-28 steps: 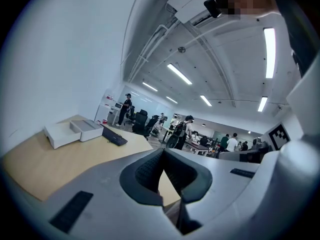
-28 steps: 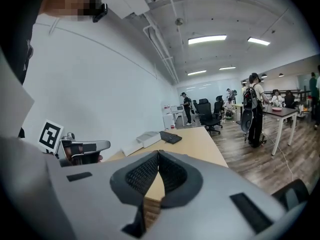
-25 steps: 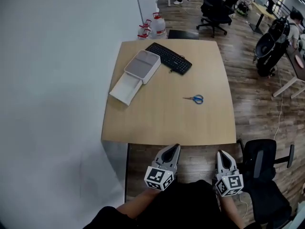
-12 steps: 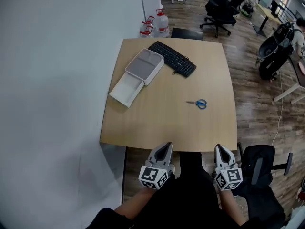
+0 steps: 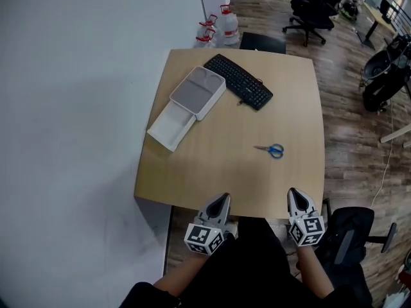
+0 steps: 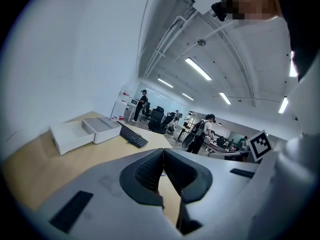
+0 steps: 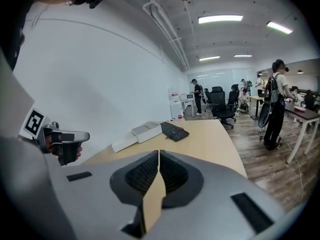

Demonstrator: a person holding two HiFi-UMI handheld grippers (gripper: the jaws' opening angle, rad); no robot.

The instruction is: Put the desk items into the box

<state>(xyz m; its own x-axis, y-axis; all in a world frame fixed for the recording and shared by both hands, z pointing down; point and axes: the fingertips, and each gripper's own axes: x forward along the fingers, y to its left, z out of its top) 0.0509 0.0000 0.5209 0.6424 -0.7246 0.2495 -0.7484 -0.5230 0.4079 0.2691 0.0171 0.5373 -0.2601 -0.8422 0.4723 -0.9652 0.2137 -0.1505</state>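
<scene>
The left tool (image 5: 221, 201) and right tool (image 5: 293, 196) are hovering pressed together, empty, short of the surface (image 5: 218, 165); the scissors (image 5: 273, 150) are probably awaiting pickup.

Keyboard (image 5: 239, 81) key legends (too small) unreadable.

Bright ceiling strip lights (image 7: 220, 19), even light, gripper views fisheye-warped with dark corners
</scene>
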